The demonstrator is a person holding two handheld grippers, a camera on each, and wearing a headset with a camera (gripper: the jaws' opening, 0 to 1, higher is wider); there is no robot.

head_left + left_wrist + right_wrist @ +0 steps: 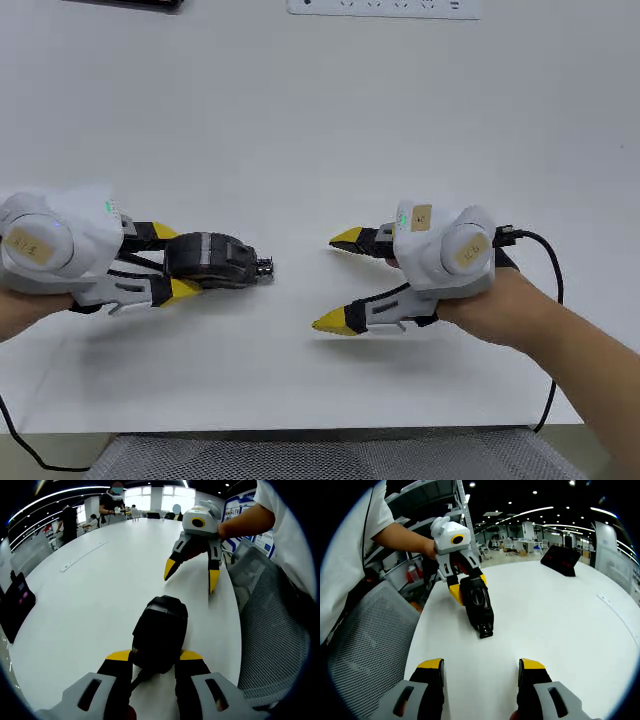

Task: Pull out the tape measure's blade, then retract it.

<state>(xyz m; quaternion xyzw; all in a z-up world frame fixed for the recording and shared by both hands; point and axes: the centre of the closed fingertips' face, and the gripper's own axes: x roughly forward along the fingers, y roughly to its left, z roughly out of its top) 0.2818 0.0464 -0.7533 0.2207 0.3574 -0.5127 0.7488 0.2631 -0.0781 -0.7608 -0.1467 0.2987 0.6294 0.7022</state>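
Head view: the left gripper (177, 262) sits at 9 o'clock, its yellow-tipped jaws clamped on the black tape measure (215, 258), one tip on each side of the case. The case lies on the white table (320, 120) with its blade hook (265, 267) at the case mouth, pointing to 3 o'clock. The right gripper (338, 280) is at 4 o'clock, jaws spread wide with nothing between them, tips aimed at the tape measure and well apart from it. Each gripper body has tan stickers (421, 216); the writing is too small to read. A black cable (545, 270) loops off the right gripper, and a white power strip (385, 8) is at 12 o'clock. Left gripper view: its own jaws at 6 o'clock pinch the rear of the case. The right gripper is at 1 o'clock, held by a hand, with a mesh chair (265, 630) at 3 o'clock. This view adds a black device (17, 602) at 9 o'clock and people (112, 502) far off at 12 o'clock. Right gripper view: its own jaws at 6 o'clock are parted over bare table. The tape measure is at 11 o'clock, hook end nearest, with the left gripper behind it. No brand is legible on the case in any view.
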